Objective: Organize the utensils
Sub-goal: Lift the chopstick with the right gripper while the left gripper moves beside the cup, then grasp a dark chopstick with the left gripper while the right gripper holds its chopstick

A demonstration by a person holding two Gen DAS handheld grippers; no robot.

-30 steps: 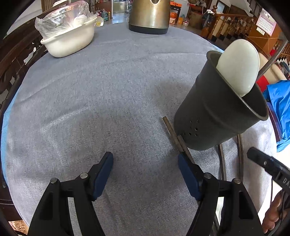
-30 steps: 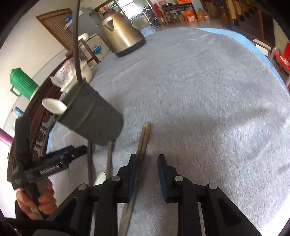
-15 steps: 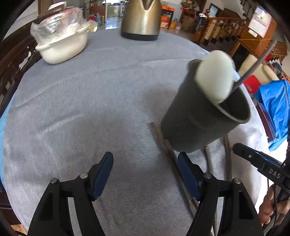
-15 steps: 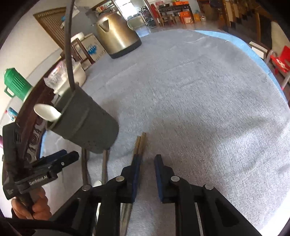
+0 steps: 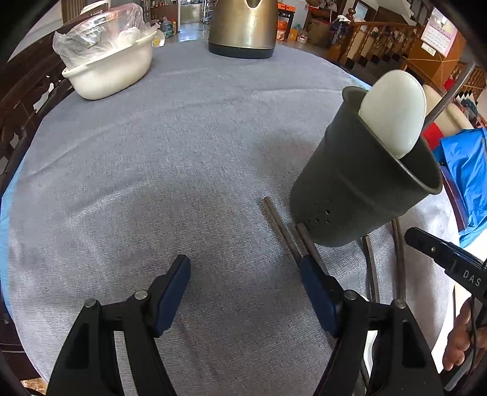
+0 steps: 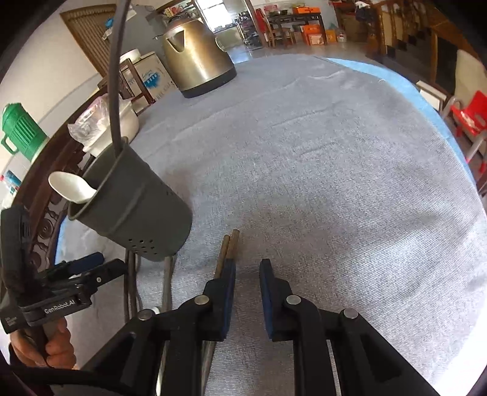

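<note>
A dark grey utensil holder (image 5: 362, 182) stands on the grey cloth at the right; it also shows at the left of the right wrist view (image 6: 127, 207). It holds a white spoon (image 5: 392, 112) and a dark metal handle (image 6: 117, 76). A pair of brown chopsticks (image 5: 289, 231) lies in front of it, ends toward the table's middle (image 6: 228, 249). Other dark utensil handles (image 5: 383, 262) lie beside it. My left gripper (image 5: 246, 277) is open and empty, its right finger beside the chopsticks. My right gripper (image 6: 246, 274) is open with a narrow gap, its left finger over the chopsticks.
A brass-coloured kettle (image 5: 243, 27) stands at the far edge. A white basin (image 5: 109, 70) with a plastic bag sits at the far left. A blue bag (image 5: 465, 176) lies off the table's right side. A red chair (image 6: 468, 115) stands beyond the table.
The left wrist view swung left and back, so the holder shifted left then returned right. My right gripper drew back a little along the chopsticks and its gap stays narrow.
</note>
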